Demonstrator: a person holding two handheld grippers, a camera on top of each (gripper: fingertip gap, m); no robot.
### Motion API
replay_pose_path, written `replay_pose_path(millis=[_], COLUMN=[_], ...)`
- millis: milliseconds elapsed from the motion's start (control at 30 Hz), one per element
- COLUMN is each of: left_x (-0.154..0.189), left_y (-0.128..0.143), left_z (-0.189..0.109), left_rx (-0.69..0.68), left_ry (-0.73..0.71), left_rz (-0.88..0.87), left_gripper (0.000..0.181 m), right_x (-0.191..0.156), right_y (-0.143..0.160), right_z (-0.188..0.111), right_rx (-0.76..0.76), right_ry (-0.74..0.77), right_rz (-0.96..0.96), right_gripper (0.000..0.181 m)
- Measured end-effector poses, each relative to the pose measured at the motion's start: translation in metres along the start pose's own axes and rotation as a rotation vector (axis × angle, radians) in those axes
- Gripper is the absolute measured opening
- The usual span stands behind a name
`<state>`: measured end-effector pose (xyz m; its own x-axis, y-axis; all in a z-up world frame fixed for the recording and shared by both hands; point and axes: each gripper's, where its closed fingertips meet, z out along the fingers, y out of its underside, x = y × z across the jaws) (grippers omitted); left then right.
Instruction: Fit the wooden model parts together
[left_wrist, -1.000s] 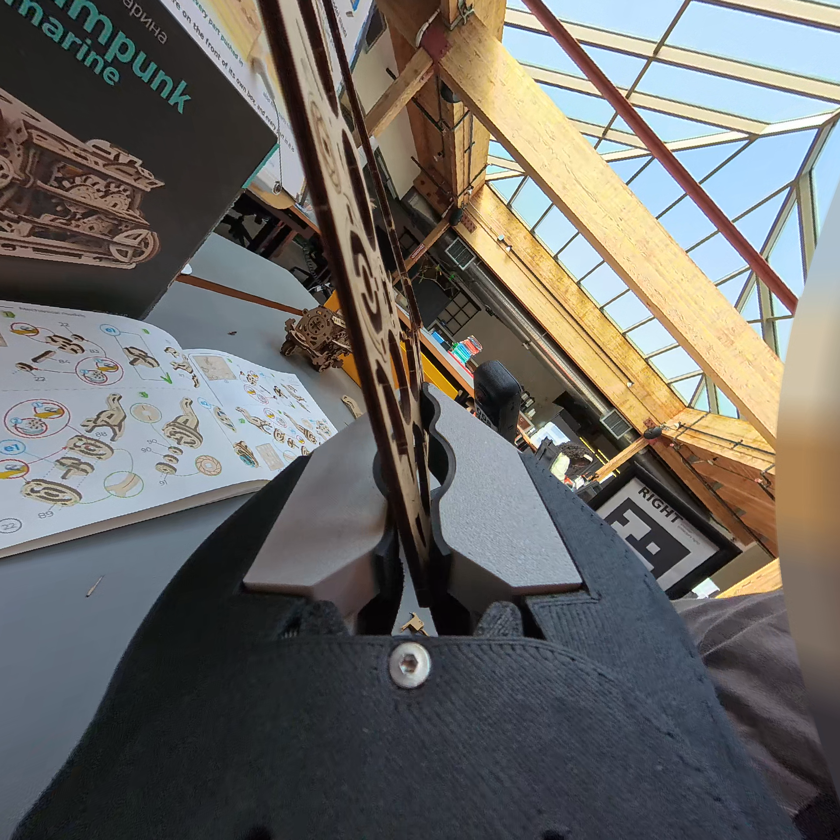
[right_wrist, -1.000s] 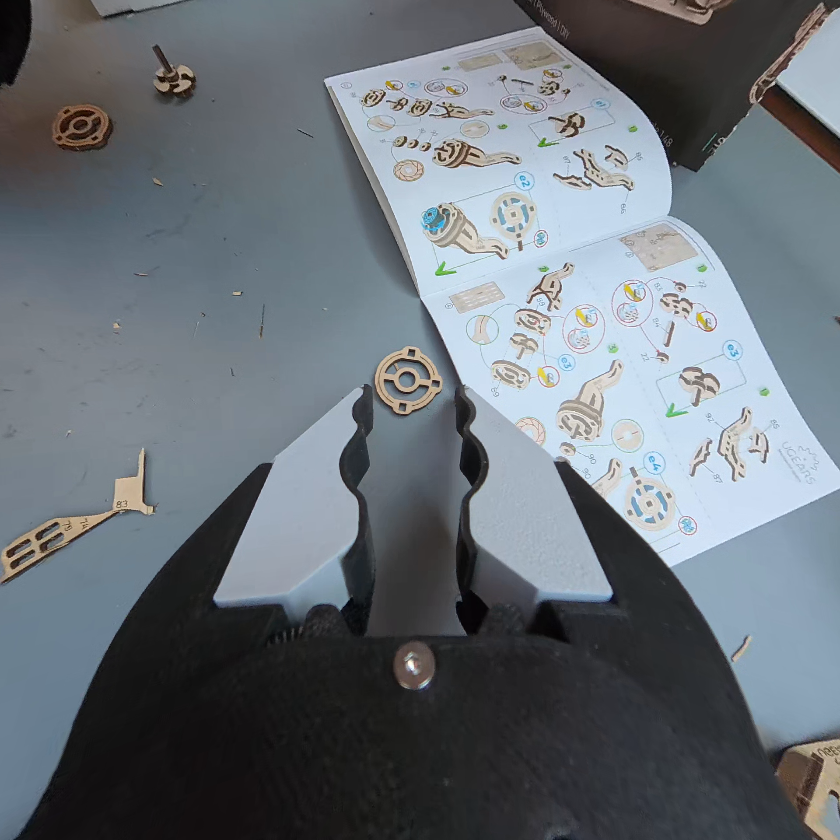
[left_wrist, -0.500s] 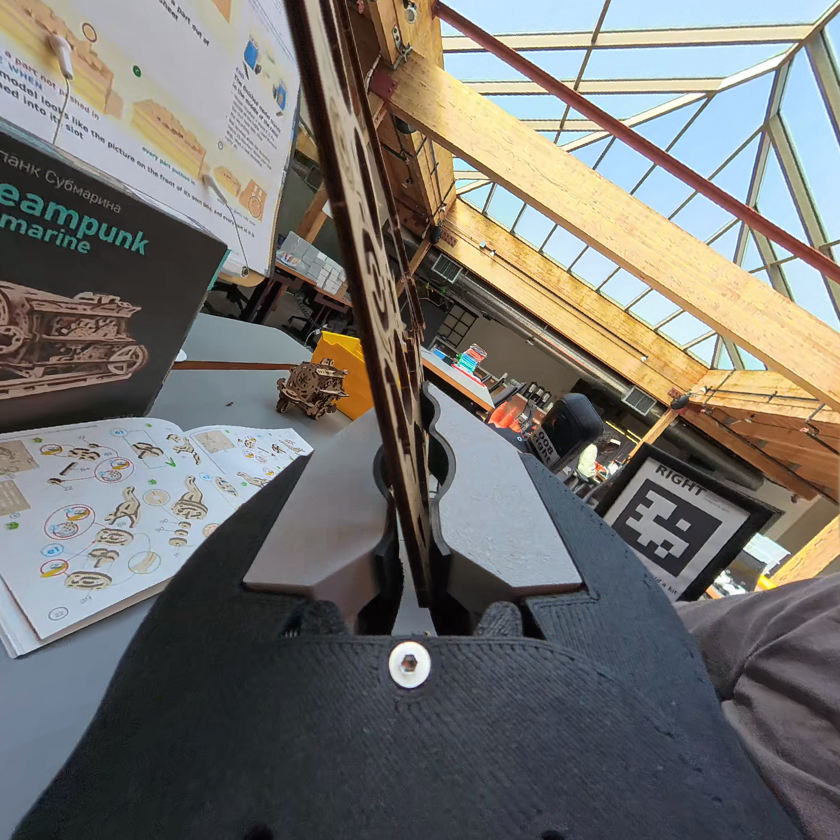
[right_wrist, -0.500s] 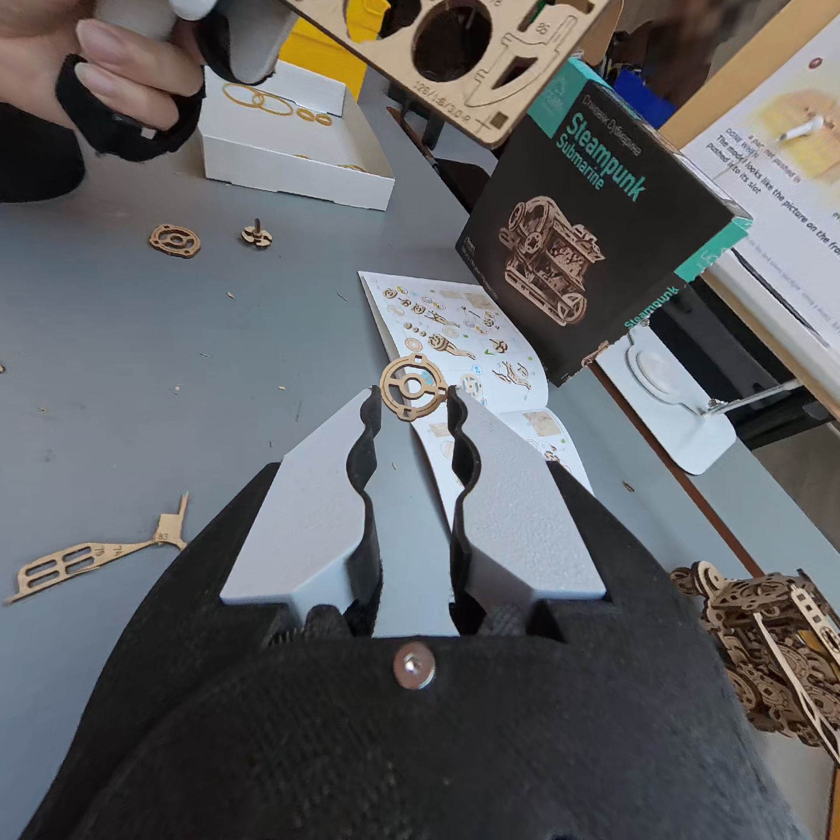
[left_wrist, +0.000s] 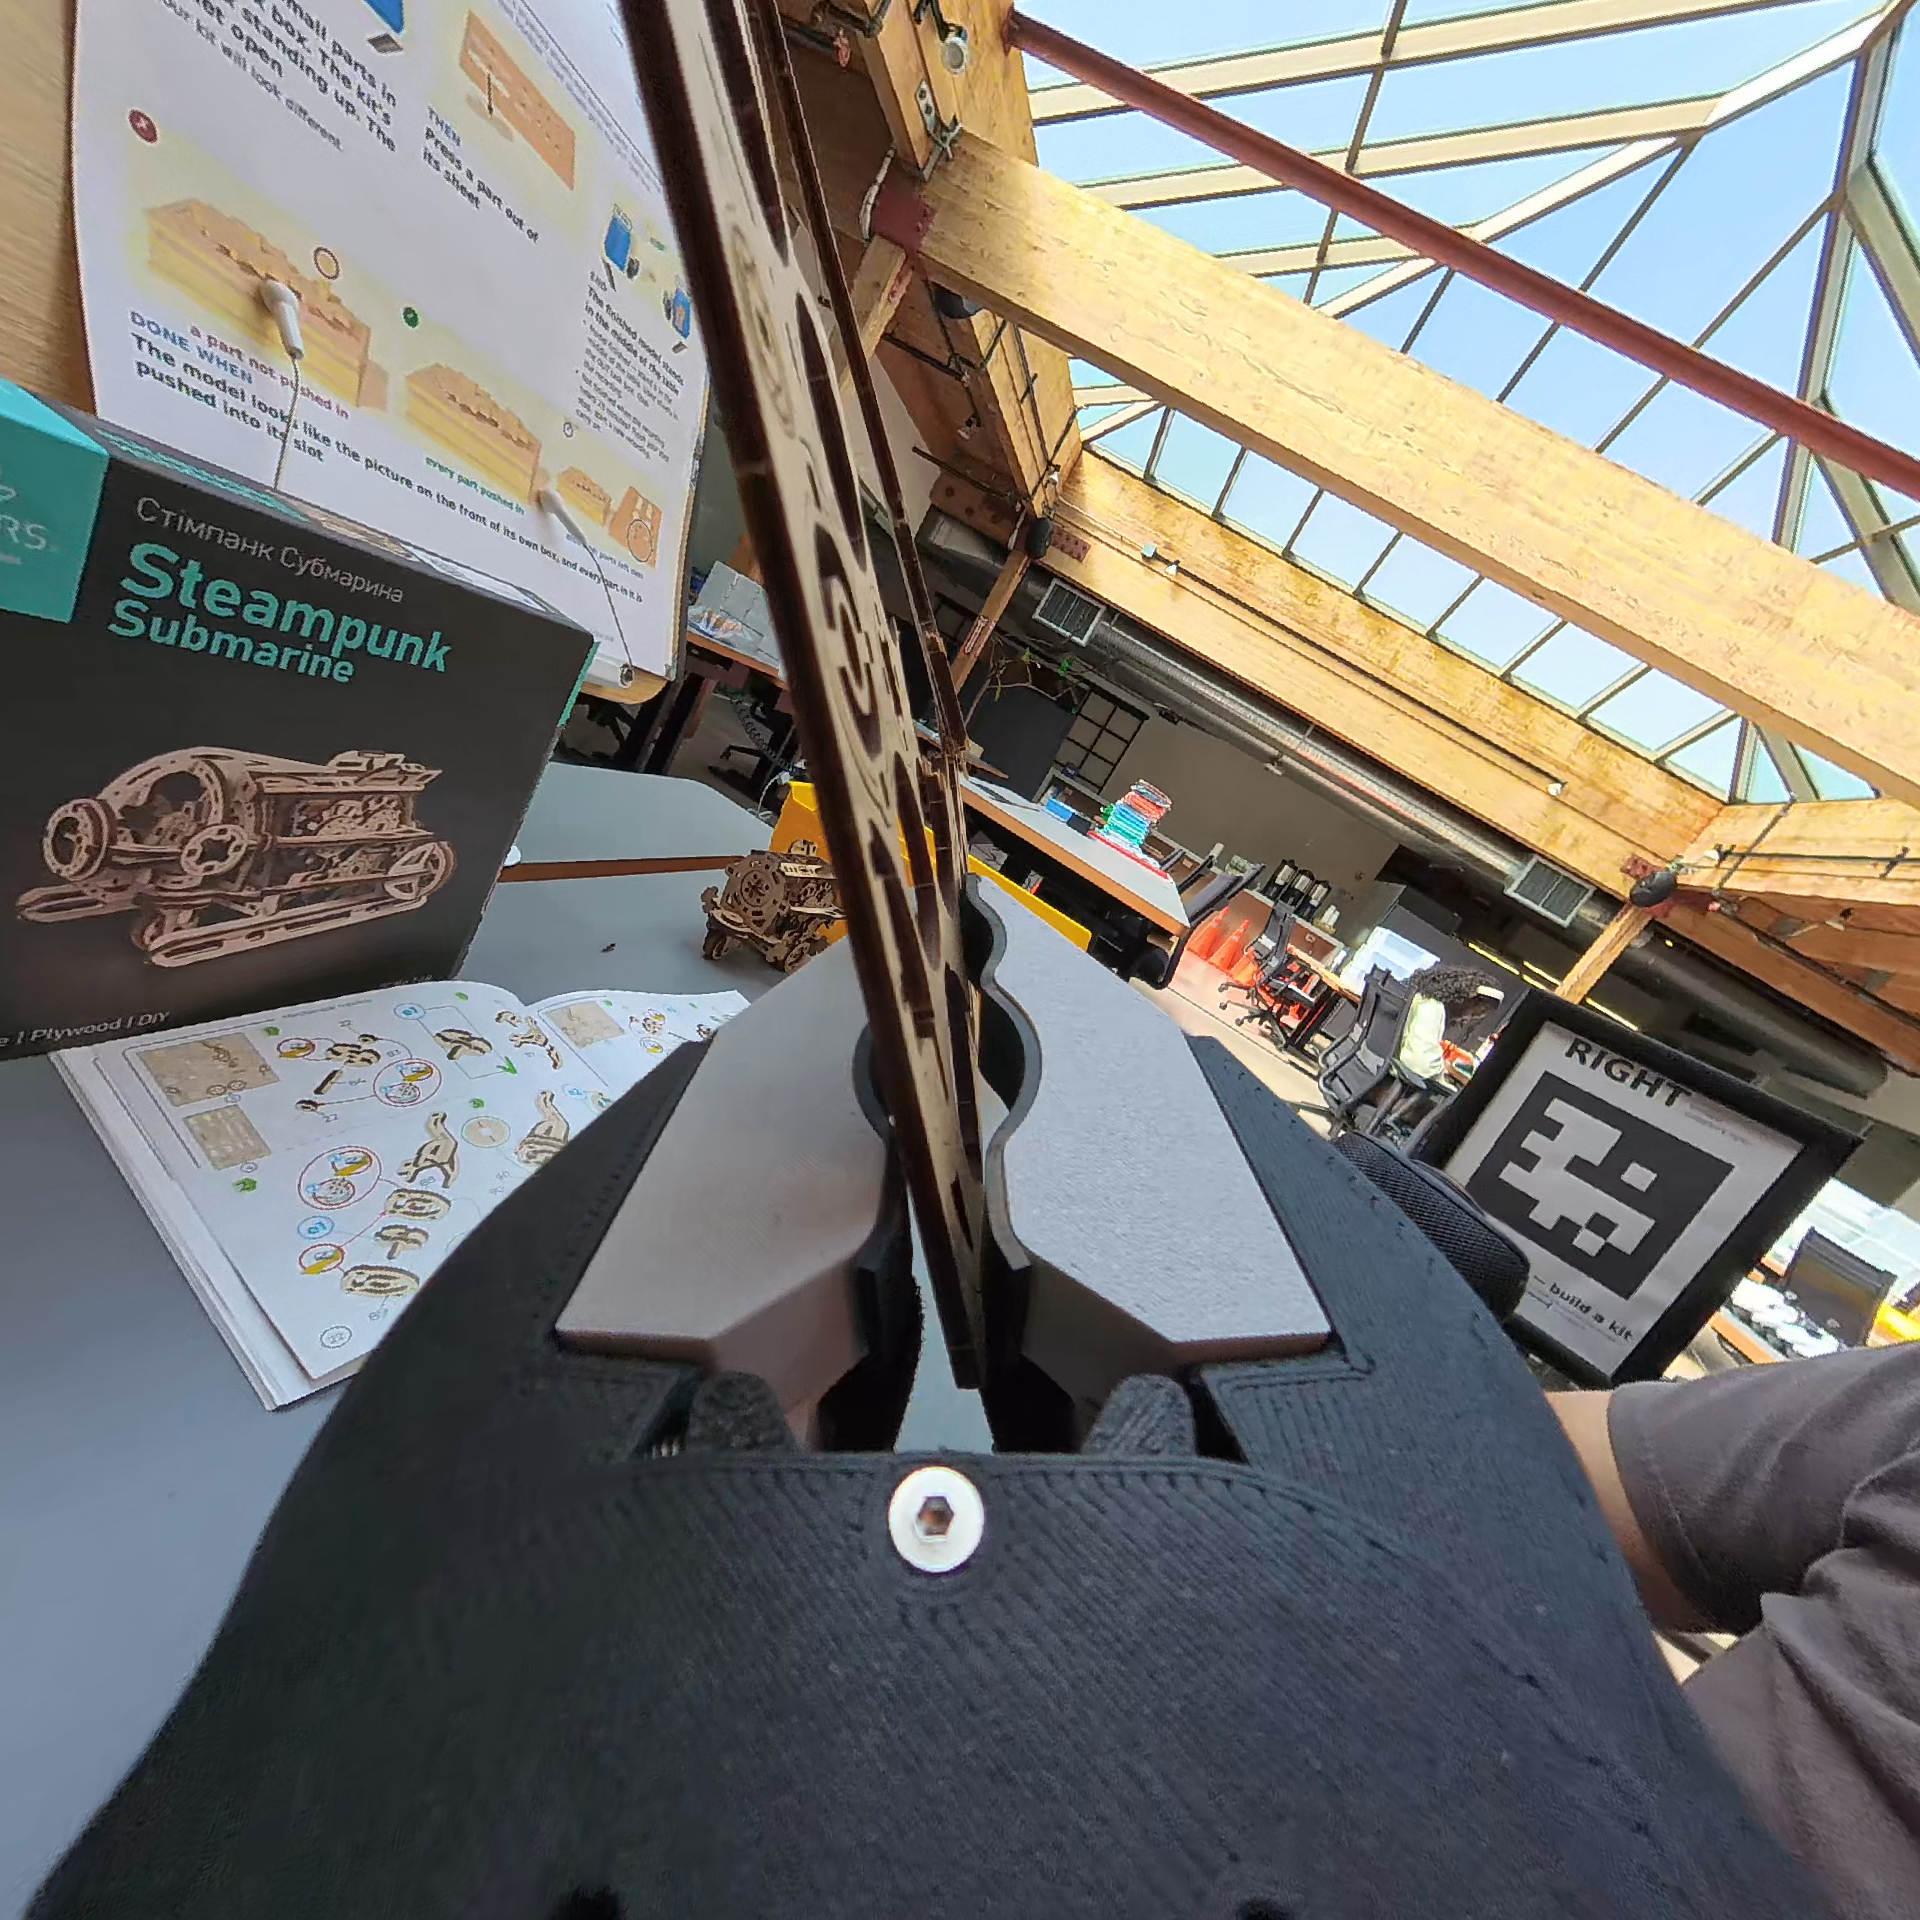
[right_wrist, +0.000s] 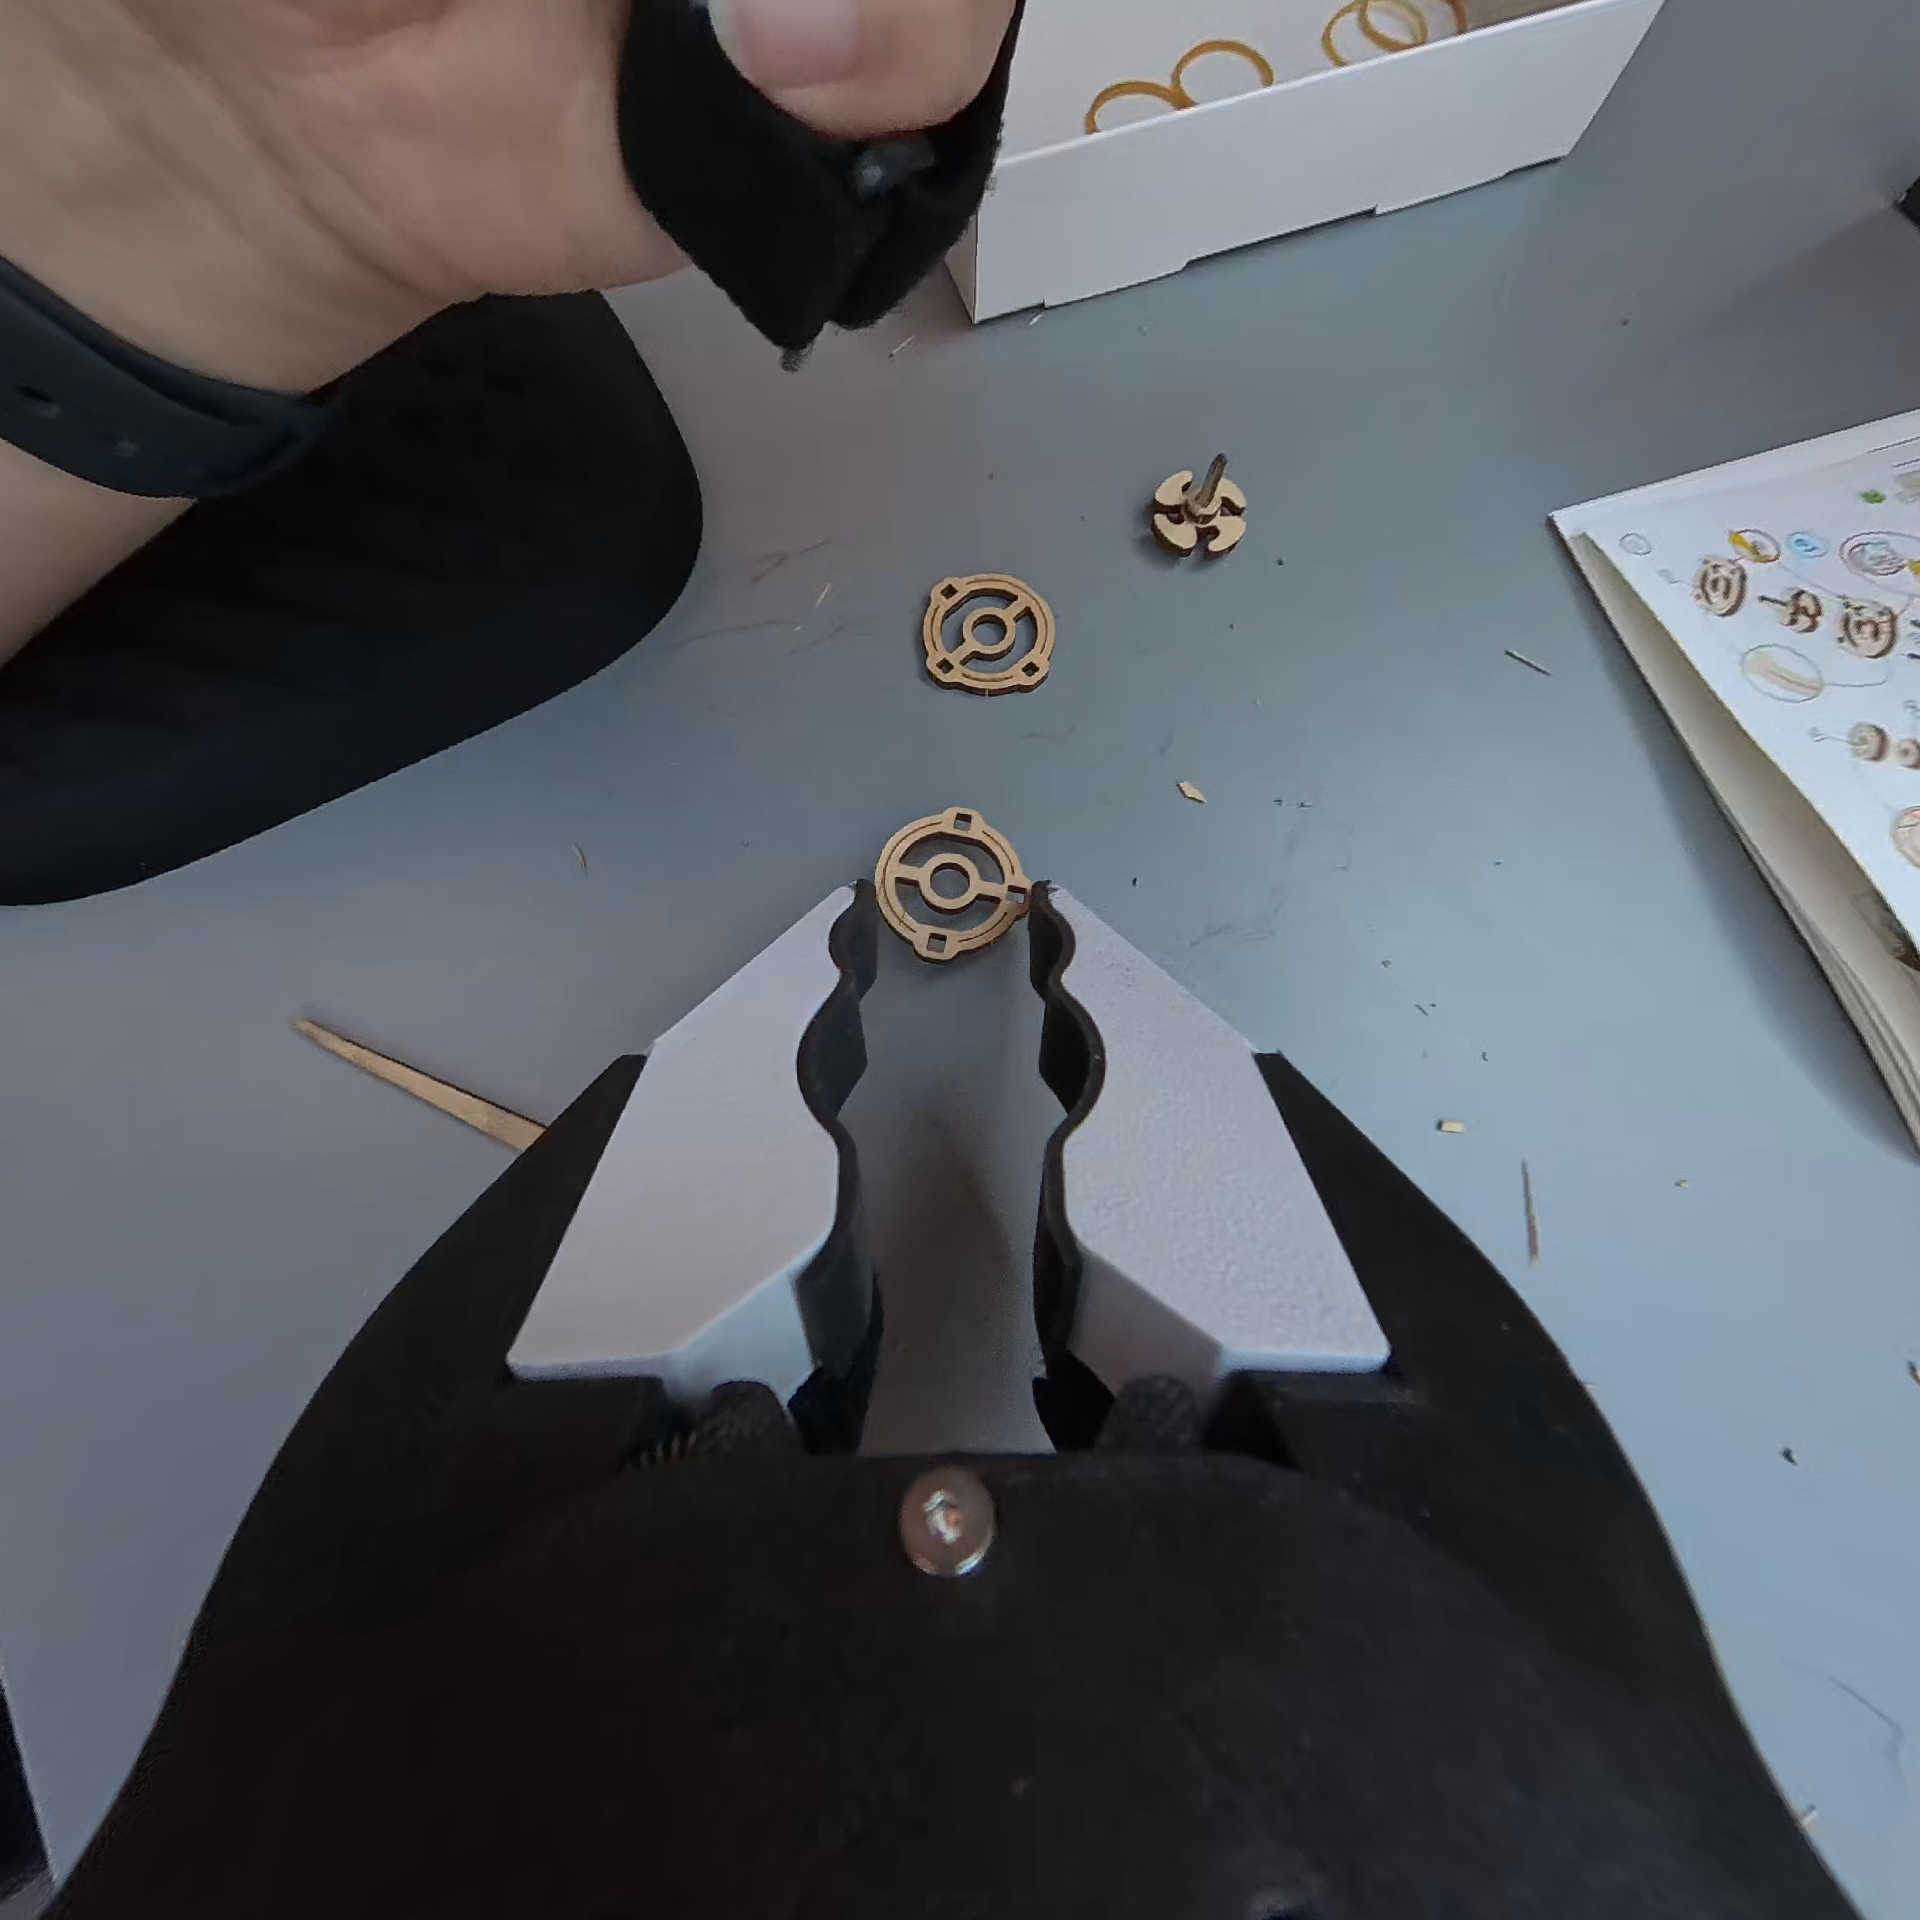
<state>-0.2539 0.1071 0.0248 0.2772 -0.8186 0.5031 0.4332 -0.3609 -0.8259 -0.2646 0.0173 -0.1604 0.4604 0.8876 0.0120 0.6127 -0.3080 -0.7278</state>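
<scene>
My left gripper (left_wrist: 940, 935) is shut on a thin laser-cut plywood sheet (left_wrist: 821, 499). I see the sheet edge-on, standing up above the grey table (left_wrist: 104, 1455). My right gripper (right_wrist: 951, 899) is shut on a small round wooden ring part (right_wrist: 894, 894), pinched at the fingertips just above the table (right_wrist: 1351, 883). A second matching ring (right_wrist: 940, 634) lies flat on the table beyond it. A small slotted wooden disc with a pin (right_wrist: 1195, 520) stands farther right. A hand (right_wrist: 312, 156) holding the left gripper fills the upper left of the right wrist view.
A white box with rubber bands (right_wrist: 1247, 187) sits at the back. The open instruction booklet (right_wrist: 1766, 675) lies at the right; it also shows in the left wrist view (left_wrist: 364, 1143). A dark kit box (left_wrist: 260, 748) and a partly built model (left_wrist: 774, 914) stand behind it. A wooden offcut (right_wrist: 416, 1081) lies left. My right fingertips sit around 20 centimeters from my left ones.
My right gripper closed on the ring, lifted it from beside the booklet, and has swung to above the second ring. My left gripper still holds the sheet and has tilted slightly.
</scene>
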Motion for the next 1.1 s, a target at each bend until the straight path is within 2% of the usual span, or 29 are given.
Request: replay_pose_path(millis=[33,133,233,333,500,567,667,800,867,967,1100], left_x=[-0.002,-0.005,-0.007,-0.008,-0.003,-0.002,0.000,-0.002,-0.002,-0.002,-0.004], left_y=[0.000,0.000,-0.001,0.003,0.011,0.014,0.017,0.023,0.024,0.025,0.022], left_z=[-0.001,-0.003,-0.005,-0.005,-0.001,0.001,0.002,0.003,0.004,0.003,-0.002], left_rx=[-0.002,-0.001,0.002,-0.017,-0.056,-0.071,-0.087,-0.120,-0.130,-0.150,-0.167], left_ry=[0.000,-0.004,0.017,0.047,0.107,0.120,0.135,0.135,0.137,0.134,0.112], left_rz=[-0.004,-0.001,-0.011,-0.036,-0.099,-0.110,-0.118,-0.120,-0.133,-0.121,-0.083], left_gripper=[0.001,0.000,0.000,0.001,0.001,0.001,0.001,0.001,0.000,0.001,0.001], right_x=[-0.002,-0.009,0.000,0.032,0.105,0.132,0.153,0.148,0.143,0.152,0.157], right_y=[0.002,0.002,-0.009,-0.028,-0.067,-0.073,-0.071,-0.063,-0.065,-0.061,-0.060], right_z=[0.004,0.005,-0.016,-0.051,-0.117,-0.133,-0.140,-0.143,-0.147,-0.148,-0.153], right_rx=[-0.016,-0.003,0.081,0.212,0.454,0.512,0.609,0.796,0.838,0.859,0.890], right_ry=[-0.017,-0.094,-0.141,-0.090,0.106,0.162,0.140,-0.023,-0.105,-0.081,-0.145], right_rz=[0.022,0.077,0.098,0.053,-0.085,-0.118,-0.071,0.119,0.189,0.232,0.317], right_gripper=[0.028,0.040,0.042,0.042,0.042,0.042,0.043,0.040,0.039,0.037,0.036])
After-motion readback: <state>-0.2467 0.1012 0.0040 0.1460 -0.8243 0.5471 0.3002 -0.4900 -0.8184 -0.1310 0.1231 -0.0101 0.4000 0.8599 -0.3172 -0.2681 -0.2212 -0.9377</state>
